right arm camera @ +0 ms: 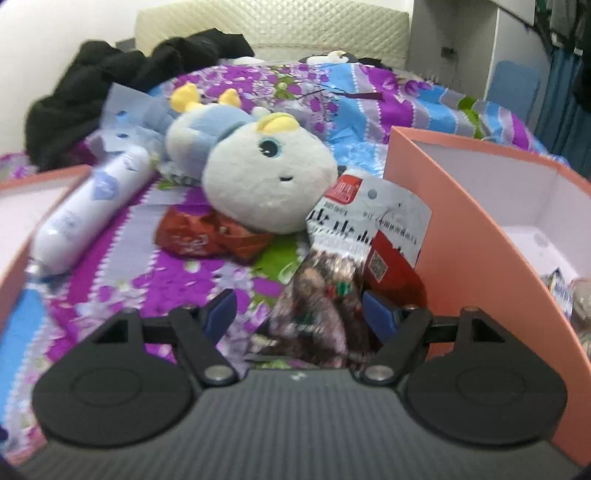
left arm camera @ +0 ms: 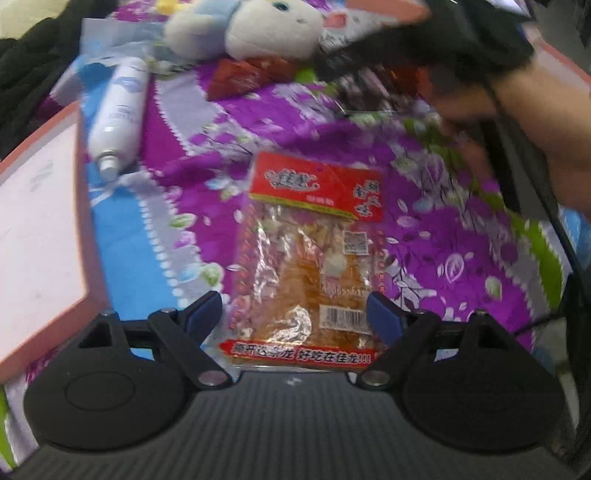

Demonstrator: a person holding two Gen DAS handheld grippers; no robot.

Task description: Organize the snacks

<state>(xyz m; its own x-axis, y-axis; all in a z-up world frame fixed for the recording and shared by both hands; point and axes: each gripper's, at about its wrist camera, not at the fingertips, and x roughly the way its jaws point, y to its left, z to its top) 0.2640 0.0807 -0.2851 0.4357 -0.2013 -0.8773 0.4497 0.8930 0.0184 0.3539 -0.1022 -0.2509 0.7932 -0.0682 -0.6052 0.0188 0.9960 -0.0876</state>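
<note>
A: Left claw first — spread wide, nothing gripped, pointing steeply down at the bed. Red-topped snack pack flat on the floral cover, its near end right between the blue tips, neither pad pressing on it. Long axis straight ahead, away from the claw, red header at the far end

B: Off to that claw's left?

A: Pink box lid at the left edge, white spray bottle ahead and left, plush toy far ahead. Up at the right, a bare hand with the other rig, blurred

B: And the right claw?

A: Also open, a little narrower. Dark nut bag with a white header between the tips, leaning ahead toward the right. Right tip just beside the bag, left tip apart from it; touching or not, cannot tell through the blur. Pink box immediately right of the bag, open side up, some packets already at its bottom right

B: Which hand better placed?

A: Both about level, probably: each pack already inside its own claw's gap. Nut bag nearer the box, so the shorter carry on the right. Likely next: closing across the short width of each pack, not along its length
</note>
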